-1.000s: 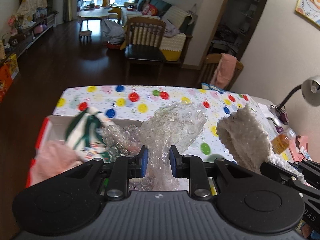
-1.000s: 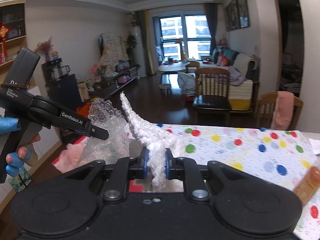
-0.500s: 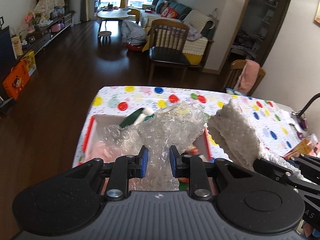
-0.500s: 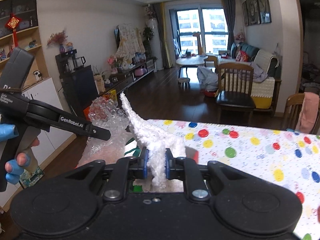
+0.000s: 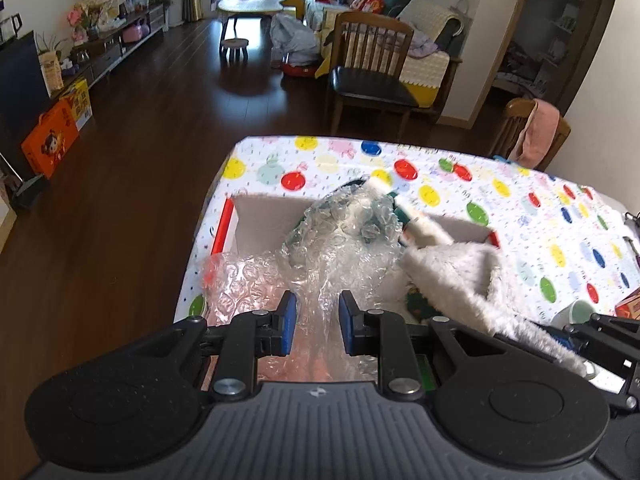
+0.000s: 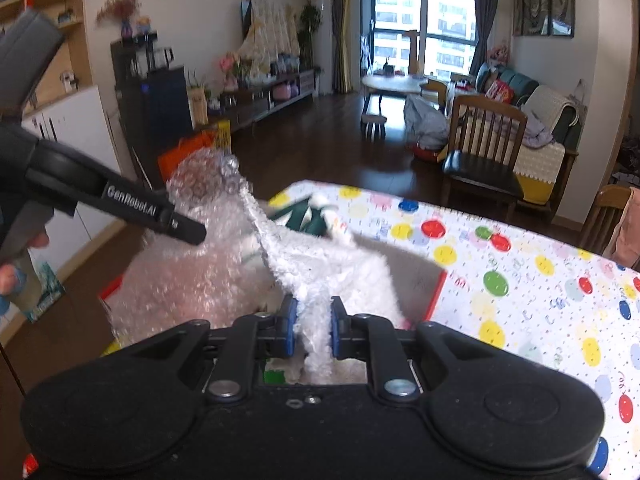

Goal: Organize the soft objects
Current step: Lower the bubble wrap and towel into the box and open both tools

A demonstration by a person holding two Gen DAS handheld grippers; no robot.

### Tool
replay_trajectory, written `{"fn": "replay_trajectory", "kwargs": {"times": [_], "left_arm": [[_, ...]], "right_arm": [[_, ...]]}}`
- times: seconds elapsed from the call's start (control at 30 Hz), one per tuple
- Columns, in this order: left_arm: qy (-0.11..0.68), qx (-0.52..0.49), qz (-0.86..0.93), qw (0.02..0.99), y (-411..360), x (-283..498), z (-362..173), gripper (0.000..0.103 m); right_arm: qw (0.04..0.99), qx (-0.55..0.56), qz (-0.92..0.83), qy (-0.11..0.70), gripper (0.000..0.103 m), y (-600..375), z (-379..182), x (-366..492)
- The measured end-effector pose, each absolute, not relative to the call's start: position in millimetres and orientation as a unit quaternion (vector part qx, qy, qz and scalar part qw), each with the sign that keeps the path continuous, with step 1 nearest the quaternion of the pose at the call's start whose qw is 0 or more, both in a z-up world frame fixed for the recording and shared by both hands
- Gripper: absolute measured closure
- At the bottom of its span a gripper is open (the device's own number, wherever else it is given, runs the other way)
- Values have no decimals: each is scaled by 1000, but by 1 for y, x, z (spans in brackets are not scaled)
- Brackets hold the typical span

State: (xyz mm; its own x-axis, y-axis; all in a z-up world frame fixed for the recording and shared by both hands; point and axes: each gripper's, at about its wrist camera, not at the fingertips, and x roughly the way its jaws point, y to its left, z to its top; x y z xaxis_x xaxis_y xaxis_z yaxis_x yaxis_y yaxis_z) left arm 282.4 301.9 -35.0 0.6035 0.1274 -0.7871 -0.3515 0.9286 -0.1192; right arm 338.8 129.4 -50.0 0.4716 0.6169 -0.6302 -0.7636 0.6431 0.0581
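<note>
You've brought both loads down over the box (image 5: 256,216): left claw (image 5: 316,322) clamps bubble wrap (image 5: 344,248), right claw (image 6: 311,326) clamps fleece (image 6: 320,264); release looks next.

Home living room: sofa (image 5: 404,8), dining chair (image 5: 372,64)
</note>
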Motion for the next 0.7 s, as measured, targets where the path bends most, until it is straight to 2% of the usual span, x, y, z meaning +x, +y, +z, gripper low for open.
{"fn": "replay_trajectory", "kwargs": {"times": [0.43,0.7], "left_arm": [[450,-144,124,873,314,288,-79,81],[449,-163,123,870,317,282,-91,80]], "right_arm": [[838,-137,397,349,82,146,-86,336],[840,-149,393,342,78,153,-91,336]]}}
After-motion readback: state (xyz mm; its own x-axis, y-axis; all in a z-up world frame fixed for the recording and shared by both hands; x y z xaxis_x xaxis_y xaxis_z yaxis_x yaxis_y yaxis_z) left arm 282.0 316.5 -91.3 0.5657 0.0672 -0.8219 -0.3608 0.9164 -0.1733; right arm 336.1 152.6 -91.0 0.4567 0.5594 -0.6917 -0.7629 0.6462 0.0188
